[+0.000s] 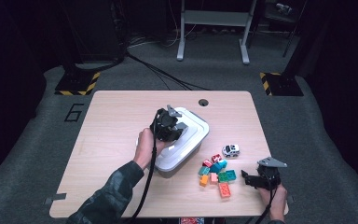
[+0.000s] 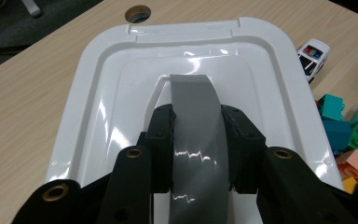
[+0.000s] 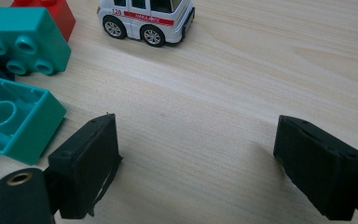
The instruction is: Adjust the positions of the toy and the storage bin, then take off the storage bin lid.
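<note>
Left gripper (image 2: 196,154) jaws clamp the grey handle (image 2: 196,116) of the lid (image 1: 186,135); right gripper (image 3: 196,158) jaws gape wide over bare table (image 3: 242,70).

Grey handle (image 2: 196,135) arches over white lid (image 2: 98,93).

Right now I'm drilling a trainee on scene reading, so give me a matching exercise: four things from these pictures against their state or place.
Things:
1. left gripper
2. right gripper
3. toy car
4. box lid

States or places:
A. white, on the grey box
B. jaws open over bare table
C. shut on the grey handle
D. on its wheels beside the bricks

Pairs: 1-C, 2-B, 3-D, 4-A
</note>
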`<state>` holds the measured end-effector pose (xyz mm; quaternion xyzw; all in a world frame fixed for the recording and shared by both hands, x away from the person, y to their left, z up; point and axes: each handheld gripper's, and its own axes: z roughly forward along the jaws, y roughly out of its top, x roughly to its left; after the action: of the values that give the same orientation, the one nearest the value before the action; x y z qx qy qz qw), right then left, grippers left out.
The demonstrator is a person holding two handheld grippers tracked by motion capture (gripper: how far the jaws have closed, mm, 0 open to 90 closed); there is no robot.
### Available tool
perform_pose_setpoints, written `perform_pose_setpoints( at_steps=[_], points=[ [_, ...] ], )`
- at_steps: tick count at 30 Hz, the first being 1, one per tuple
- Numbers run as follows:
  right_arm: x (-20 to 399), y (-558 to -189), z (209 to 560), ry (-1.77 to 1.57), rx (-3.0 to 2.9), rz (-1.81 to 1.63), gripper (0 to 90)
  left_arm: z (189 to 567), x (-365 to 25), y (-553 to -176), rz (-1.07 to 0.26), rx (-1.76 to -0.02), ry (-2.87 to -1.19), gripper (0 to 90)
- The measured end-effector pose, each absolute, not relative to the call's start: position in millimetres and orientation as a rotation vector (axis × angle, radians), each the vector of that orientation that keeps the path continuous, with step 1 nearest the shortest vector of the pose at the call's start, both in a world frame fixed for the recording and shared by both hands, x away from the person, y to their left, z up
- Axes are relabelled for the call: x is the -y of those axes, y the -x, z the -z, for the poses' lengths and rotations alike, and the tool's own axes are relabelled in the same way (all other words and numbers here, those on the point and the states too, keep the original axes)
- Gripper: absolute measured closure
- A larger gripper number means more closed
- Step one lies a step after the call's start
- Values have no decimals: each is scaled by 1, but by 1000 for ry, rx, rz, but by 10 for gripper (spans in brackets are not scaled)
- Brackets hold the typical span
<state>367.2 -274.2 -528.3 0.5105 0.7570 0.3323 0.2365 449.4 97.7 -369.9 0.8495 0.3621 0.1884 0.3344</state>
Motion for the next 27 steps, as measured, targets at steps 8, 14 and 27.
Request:
perform_pose_setpoints(
  at_steps=[8,14,27],
  points=[
    [274,-367,528,-1406,-2074,-912,132,371,-97,-449,-506,-943,-2209,663],
    [274,-367,528,-1396,-2076,-911,132,372,-98,-448,-510,-930,-2207,663],
    [274,-367,528,-1405,-2075,-913,133,366,-102,-445,-504,-908,-2194,663]
  ],
)
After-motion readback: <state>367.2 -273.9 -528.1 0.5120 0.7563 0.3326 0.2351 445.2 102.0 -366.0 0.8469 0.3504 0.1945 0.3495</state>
